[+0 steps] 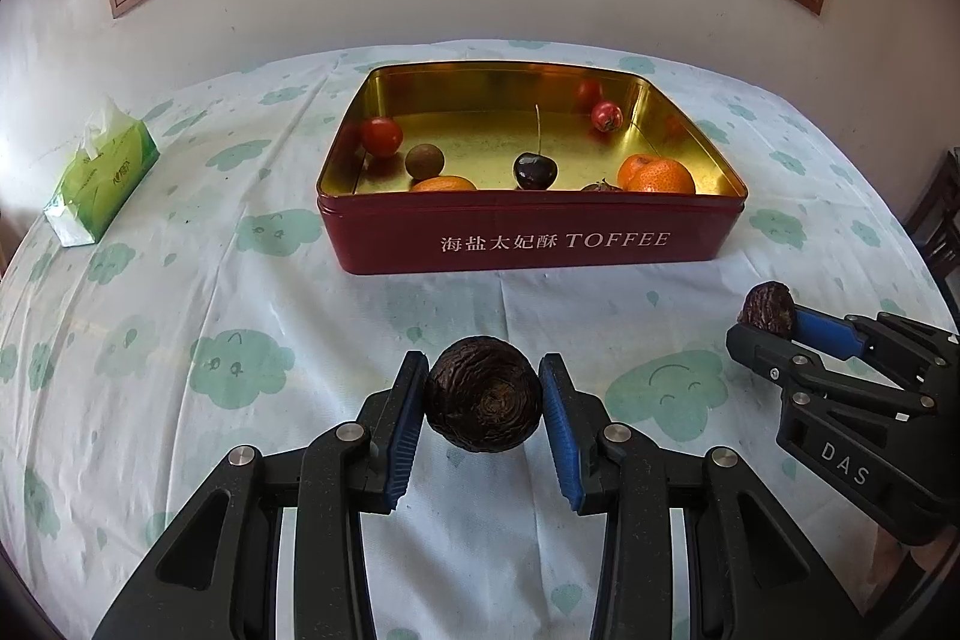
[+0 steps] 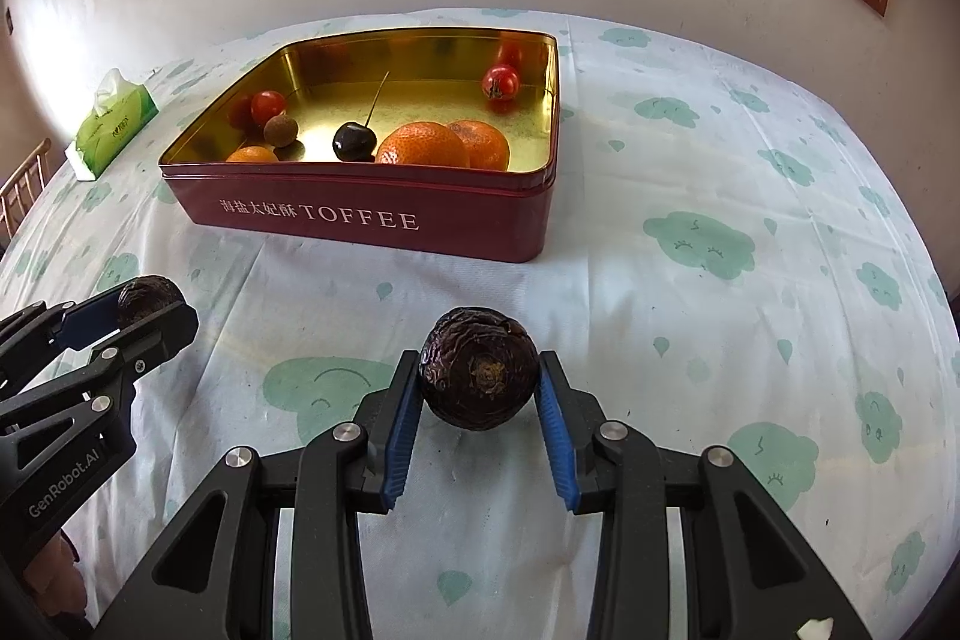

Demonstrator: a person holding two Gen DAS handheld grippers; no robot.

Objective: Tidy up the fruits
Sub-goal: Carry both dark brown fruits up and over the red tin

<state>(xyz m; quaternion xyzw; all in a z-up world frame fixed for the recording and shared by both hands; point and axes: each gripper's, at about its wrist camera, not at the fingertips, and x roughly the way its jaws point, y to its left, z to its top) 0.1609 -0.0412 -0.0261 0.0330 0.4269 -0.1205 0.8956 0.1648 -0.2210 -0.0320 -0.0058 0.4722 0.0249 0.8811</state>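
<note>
While the left claw [image 1: 483, 403] clamps a dark, wrinkled round fruit [image 1: 483, 394] between its blue pads, the right claw [image 2: 478, 388] grips a second wrinkled dark fruit [image 2: 478, 367] in the same way, each fruit held just above the cloud-printed cloth [image 2: 690, 310] covering the surface. In the left wrist view the right claw [image 1: 771, 319] appears off to the right of the left one, with its fruit [image 1: 768, 309] pinched at the fingertips; in the right wrist view the left claw [image 2: 144, 307] sits off to the left with its fruit [image 2: 150, 297].

Ahead of both claws, well apart from them, stands an open red toffee tin [image 1: 540, 238] with a gold interior. Inside it lie two mandarins [image 2: 444, 145] touching one another near the front wall, a dark cherry [image 1: 534, 171] with an upright stem, a small brown round fruit [image 1: 425, 161], red cherry tomatoes [image 1: 381, 136], and another orange piece [image 1: 444, 184] against the front wall. A green tissue pack [image 1: 102, 187] lies far left of the tin.
</note>
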